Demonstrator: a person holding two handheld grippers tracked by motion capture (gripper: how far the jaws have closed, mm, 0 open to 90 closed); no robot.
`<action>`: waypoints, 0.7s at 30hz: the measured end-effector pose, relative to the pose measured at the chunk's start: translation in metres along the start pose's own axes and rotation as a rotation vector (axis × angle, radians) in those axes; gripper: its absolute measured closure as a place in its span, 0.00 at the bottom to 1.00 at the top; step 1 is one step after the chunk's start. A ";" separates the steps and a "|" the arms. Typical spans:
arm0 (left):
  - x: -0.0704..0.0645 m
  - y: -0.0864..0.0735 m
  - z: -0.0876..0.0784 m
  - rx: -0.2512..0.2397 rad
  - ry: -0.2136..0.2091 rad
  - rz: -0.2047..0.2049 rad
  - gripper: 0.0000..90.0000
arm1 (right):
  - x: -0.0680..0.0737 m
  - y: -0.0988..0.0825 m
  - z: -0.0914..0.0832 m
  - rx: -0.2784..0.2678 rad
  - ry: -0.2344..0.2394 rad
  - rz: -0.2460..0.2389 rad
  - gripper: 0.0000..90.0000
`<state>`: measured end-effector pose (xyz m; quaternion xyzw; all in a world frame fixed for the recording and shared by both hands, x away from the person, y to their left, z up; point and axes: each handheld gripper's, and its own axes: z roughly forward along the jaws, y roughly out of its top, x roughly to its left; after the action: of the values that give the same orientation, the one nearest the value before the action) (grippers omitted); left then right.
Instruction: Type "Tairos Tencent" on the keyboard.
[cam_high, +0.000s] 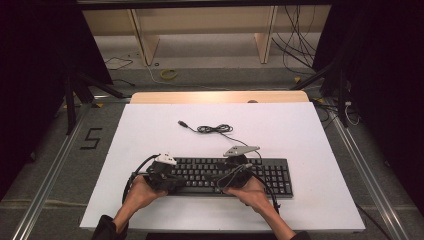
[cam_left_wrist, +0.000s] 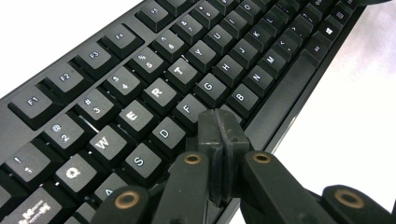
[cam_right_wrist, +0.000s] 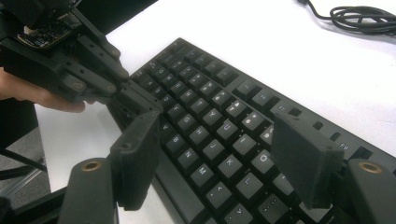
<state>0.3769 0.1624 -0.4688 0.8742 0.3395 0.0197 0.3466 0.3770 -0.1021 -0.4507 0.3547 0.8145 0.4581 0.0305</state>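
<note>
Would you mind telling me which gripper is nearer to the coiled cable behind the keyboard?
Right. The right gripper hovers over the keyboard's middle, just below the coiled cable; the left gripper sits at the keyboard's left end, farther away.

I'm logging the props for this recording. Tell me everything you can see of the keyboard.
The keyboard is a black, full-size model in what looks like matte plastic, with white legends and a number pad at its right end. It lies flat on the white board, near the person's edge. A thin black cable lies partly coiled behind it, its plug loose on the board. The left gripper, jaws shut, is tipped down at the keys by the space bar; whether it touches is unclear. The right gripper is open above the keys.
</note>
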 end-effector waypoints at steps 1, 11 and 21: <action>0.000 0.000 0.000 0.001 -0.001 0.002 0.99 | 0.000 0.000 0.000 0.000 0.000 0.000 0.38; 0.004 -0.003 0.003 -0.003 -0.019 -0.016 0.99 | 0.000 0.000 0.000 0.003 0.003 0.002 0.38; 0.004 -0.001 -0.001 -0.043 -0.044 -0.022 0.96 | -0.001 0.000 -0.002 -0.001 0.001 0.002 0.38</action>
<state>0.3786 0.1661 -0.4692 0.8631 0.3407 0.0039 0.3729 0.3768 -0.1039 -0.4494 0.3552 0.8140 0.4586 0.0301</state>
